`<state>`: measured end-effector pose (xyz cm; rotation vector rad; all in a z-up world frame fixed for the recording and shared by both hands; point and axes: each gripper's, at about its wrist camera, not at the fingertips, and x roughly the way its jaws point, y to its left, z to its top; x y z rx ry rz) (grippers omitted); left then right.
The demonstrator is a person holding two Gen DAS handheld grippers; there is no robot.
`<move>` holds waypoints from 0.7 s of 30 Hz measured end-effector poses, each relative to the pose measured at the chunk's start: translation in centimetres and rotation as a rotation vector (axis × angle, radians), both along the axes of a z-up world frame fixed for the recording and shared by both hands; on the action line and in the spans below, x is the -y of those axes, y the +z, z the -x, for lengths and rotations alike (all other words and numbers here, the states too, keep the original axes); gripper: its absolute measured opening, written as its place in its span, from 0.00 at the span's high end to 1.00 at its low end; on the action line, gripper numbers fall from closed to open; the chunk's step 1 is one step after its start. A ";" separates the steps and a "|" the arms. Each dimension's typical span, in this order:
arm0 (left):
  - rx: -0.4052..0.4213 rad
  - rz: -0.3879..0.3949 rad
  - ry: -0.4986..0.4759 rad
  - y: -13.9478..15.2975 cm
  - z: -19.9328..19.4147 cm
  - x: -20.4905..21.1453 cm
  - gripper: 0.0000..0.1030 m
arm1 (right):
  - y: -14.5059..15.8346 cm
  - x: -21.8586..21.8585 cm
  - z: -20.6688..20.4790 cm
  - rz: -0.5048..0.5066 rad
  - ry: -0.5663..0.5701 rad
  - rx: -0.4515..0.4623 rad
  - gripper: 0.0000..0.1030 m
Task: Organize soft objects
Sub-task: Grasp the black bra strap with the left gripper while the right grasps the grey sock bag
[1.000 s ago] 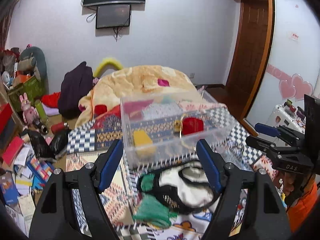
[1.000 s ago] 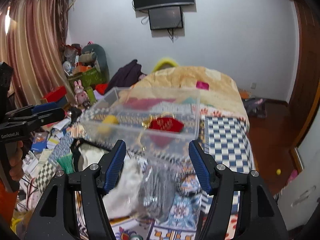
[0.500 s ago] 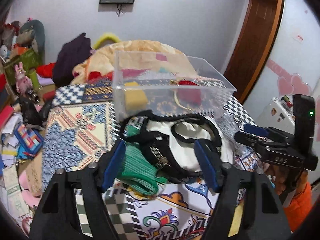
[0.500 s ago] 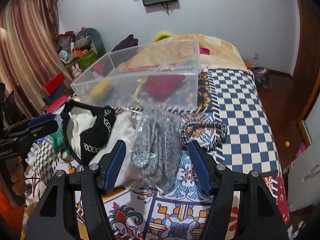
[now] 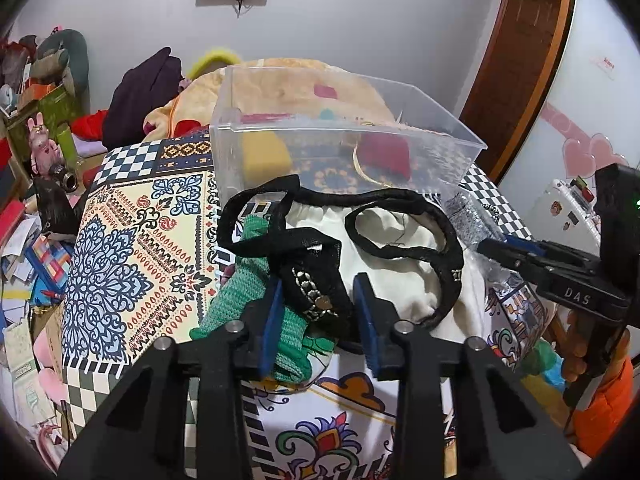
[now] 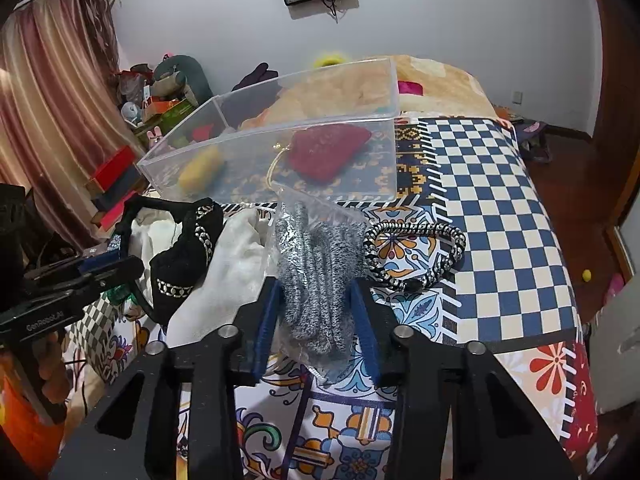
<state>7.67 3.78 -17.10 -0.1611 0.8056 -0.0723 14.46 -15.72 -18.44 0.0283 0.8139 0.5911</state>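
A clear plastic bin (image 5: pixel 440 148) stands on the patterned bedspread and holds a yellow item (image 5: pixel 266 154) and a red pouch (image 5: pixel 384 154). In front of it lie a black studded piece (image 5: pixel 316 296) with black straps, a green knit (image 5: pixel 256 300) and white cloth (image 5: pixel 404 256). My left gripper (image 5: pixel 316 308) has its jaws narrowed around the black studded piece. My right gripper (image 6: pixel 314 312) has its jaws narrowed around bagged grey knit gloves (image 6: pixel 320 264). The bin also shows in the right wrist view (image 6: pixel 280 152).
A black-and-white braided cord (image 6: pixel 416 248) lies right of the gloves. A rumpled yellow blanket (image 5: pixel 288 84) lies behind the bin. Clutter, boxes and toys (image 5: pixel 36 152) fill the floor on the left. A wooden door (image 5: pixel 520 64) is at the right.
Both grippers have dropped toward the bed and their jaws have narrowed, the left around the black studded piece, the right around the bagged grey gloves.
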 end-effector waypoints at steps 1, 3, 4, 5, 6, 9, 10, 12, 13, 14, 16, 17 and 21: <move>0.002 0.004 -0.005 0.1 0.0 0.1 0.74 | 0.1 0.0 0.1 0.002 0.001 0.006 0.72; 0.017 0.009 -0.011 0.4 0.1 0.1 0.78 | 0.4 -0.1 0.2 0.004 0.001 0.017 0.76; 0.027 0.008 -0.013 0.6 0.2 0.2 0.80 | 0.6 -0.1 0.3 0.004 0.001 0.022 0.79; 0.036 0.008 -0.013 0.9 0.3 0.2 0.82 | 0.7 0.0 0.4 0.006 0.000 0.028 0.81; 0.044 0.009 -0.013 1.2 0.4 0.2 0.82 | 0.9 0.0 0.5 0.008 -0.003 0.035 0.82; 0.068 0.010 -0.001 2.0 0.6 0.1 0.83 | 1.3 0.1 0.6 0.009 -0.008 0.048 0.86; 0.076 0.011 0.002 2.3 0.7 0.1 0.84 | 1.5 0.2 0.6 0.009 -0.009 0.054 0.86; 0.095 0.015 0.007 3.1 0.9 -0.1 0.84 | 1.8 0.3 0.7 0.007 -0.009 0.064 0.87; 0.106 0.017 0.008 3.5 0.9 -0.2 0.84 | 2.0 0.4 0.8 0.001 -0.010 0.070 0.87; 0.118 0.019 0.009 3.9 1.0 -0.2 0.85 | 2.2 0.4 0.9 -0.002 -0.008 0.075 0.87; 0.144 0.021 0.007 4.9 1.2 -0.3 0.85 | 2.6 0.4 1.0 -0.007 -0.005 0.087 0.87; 0.158 0.020 0.005 5.4 1.2 -0.3 0.85 | 2.8 0.4 1.1 -0.011 -0.002 0.092 0.87; 0.211 0.010 0.000 7.3 1.4 -0.1 0.85 | 3.8 0.4 1.5 -0.023 0.006 0.117 0.87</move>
